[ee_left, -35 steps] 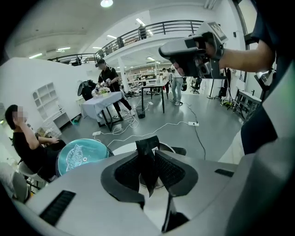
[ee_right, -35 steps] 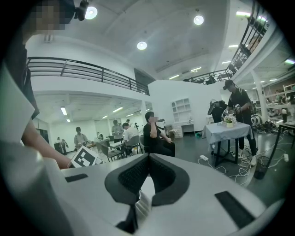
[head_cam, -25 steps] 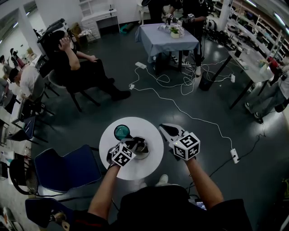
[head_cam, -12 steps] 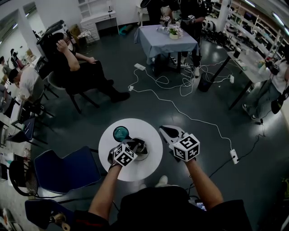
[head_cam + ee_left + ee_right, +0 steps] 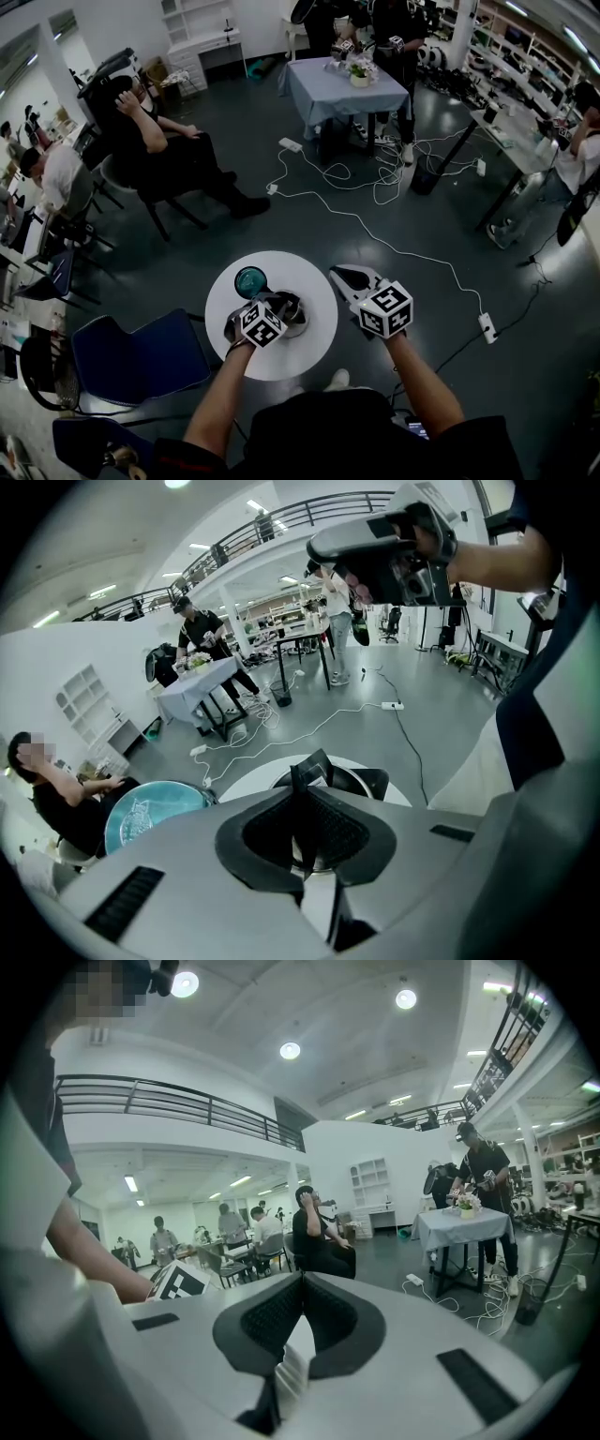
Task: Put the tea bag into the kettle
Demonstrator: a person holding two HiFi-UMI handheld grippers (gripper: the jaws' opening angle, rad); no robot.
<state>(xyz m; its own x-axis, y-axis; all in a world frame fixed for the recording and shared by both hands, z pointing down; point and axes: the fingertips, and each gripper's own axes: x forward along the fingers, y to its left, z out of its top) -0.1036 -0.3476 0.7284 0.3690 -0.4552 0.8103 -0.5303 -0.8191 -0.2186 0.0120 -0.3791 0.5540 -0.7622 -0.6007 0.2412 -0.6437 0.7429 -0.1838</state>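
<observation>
Though head view hides it, left gripper (image 5: pixel 304 803) pinches tea bag (image 5: pixel 311 771); right gripper (image 5: pixel 303 1283) closed.

The head view looks steeply down from high up at the round table (image 5: pixel 305 349) with the kettle (image 5: pixel 296 319). The left gripper view sits low and close, looking down at that same table (image 5: pixel 246 772). The right gripper view looks almost level across the room. All three see the far cloth table (image 5: pixel 342 84).
</observation>
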